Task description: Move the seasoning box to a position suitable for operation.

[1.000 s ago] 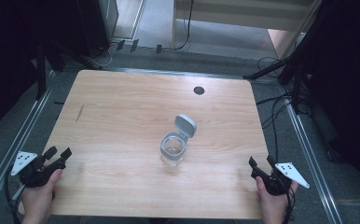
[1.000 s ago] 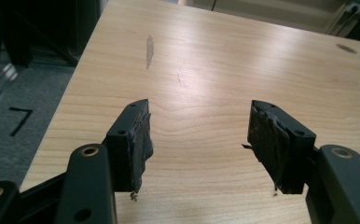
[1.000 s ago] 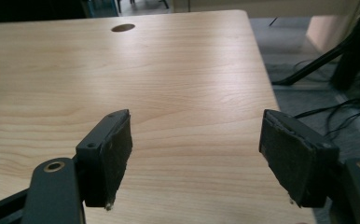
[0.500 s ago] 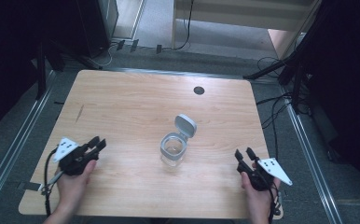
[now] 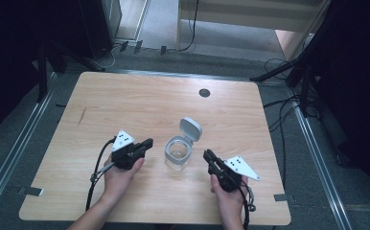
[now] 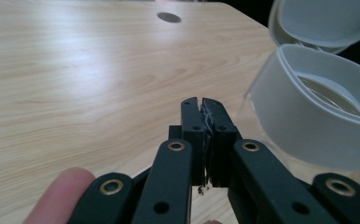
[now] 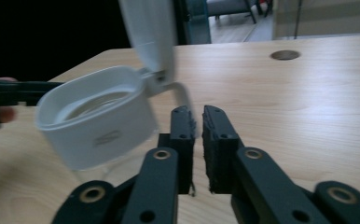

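1. The left hand (image 5: 121, 170) is lying on the table (image 5: 135, 100), holding the left gripper (image 5: 147, 143) low with its jaws pointing at the jar (image 5: 178, 153).
2. The left jaws are pressing together on nothing; in the left gripper view the jar (image 6: 318, 116) is sitting just ahead of them and to the side, apart from the tips.
3. The right hand (image 5: 228, 189) is holding the right gripper (image 5: 206, 154) angled toward the jar from the opposite side.
4. The right jaws are standing nearly together with a thin gap, pinching nothing; the jar (image 7: 99, 121) is just ahead and to the side, its lid (image 7: 150, 32) hinged upright.
5. Compared with half a second ago, both grippers are sitting much nearer the jar; the jar is resting in the same spot.
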The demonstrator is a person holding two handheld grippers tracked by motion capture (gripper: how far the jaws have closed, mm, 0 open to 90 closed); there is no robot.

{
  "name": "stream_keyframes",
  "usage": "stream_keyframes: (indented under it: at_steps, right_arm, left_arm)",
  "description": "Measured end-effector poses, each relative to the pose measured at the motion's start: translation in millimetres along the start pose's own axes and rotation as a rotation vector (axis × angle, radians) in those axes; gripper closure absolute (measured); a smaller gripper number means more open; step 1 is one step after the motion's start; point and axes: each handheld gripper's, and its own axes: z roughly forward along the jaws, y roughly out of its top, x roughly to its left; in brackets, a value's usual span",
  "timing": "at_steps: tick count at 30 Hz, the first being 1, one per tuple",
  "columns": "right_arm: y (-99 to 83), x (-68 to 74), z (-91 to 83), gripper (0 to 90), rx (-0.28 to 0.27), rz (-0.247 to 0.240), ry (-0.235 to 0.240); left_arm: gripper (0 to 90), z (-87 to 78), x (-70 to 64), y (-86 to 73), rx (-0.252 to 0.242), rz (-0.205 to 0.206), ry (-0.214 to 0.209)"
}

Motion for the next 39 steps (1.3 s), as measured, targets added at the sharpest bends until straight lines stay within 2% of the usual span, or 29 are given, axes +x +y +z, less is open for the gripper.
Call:
stream_keyframes:
  at_steps: [2,3,4,9,11,13,20,23,31,36,37,39]
  right_arm:
    - [-0.4,10.8,4.3,88.5,0.021,-0.014,0.013]
    - [-0.4,10.8,4.3,88.5,0.021,-0.014,0.013]
    - [-0.3,20.0,7.8,90.0,0.039,-0.019,0.013]
    - [-1.2,27.5,14.2,90.0,0.064,-0.009,0.008]
    - [-2.8,30.4,17.5,90.0,0.066,-0.021,-0.001]
    - [-3.1,32.4,18.4,90.0,0.065,-0.035,0.004]
    - [-2.8,28.0,20.7,90.0,0.062,-0.035,0.026]
    - [-2.5,23.9,23.6,90.0,0.057,-0.020,0.048]
    - [1.1,17.0,32.7,90.0,0.057,-0.004,0.067]
    - [1.7,13.9,34.4,90.0,0.071,-0.005,0.099]
    - [1.8,13.3,34.6,90.0,0.075,-0.009,0.104]
    - [2.9,12.8,34.9,90.0,0.080,-0.013,0.110]
  left_arm:
    - [90.0,5.8,-5.3,0.8,0.006,0.002,-0.009]
    - [90.0,5.8,-5.3,0.8,0.006,0.002,-0.009]
    - [90.0,9.8,-9.6,2.8,0.009,0.010,-0.023]
    - [90.0,12.8,-16.9,5.7,0.012,0.016,-0.053]
    - [90.0,13.3,-23.7,5.0,0.027,0.039,-0.076]
    - [90.0,13.0,-26.1,4.2,0.031,0.051,-0.074]
    - [90.0,6.5,-31.8,0.5,0.037,0.055,-0.067]
    - [90.0,3.9,-34.6,-1.0,0.032,0.045,-0.063]
    - [90.0,-3.1,-42.4,-2.7,0.017,0.041,-0.055]
    - [90.0,-6.5,-41.9,-4.0,0.007,0.035,-0.065]
    - [89.3,-7.8,-39.8,-4.3,0.003,0.035,-0.070]
    - [75.9,-10.9,-32.7,-5.8,-0.017,0.028,-0.082]
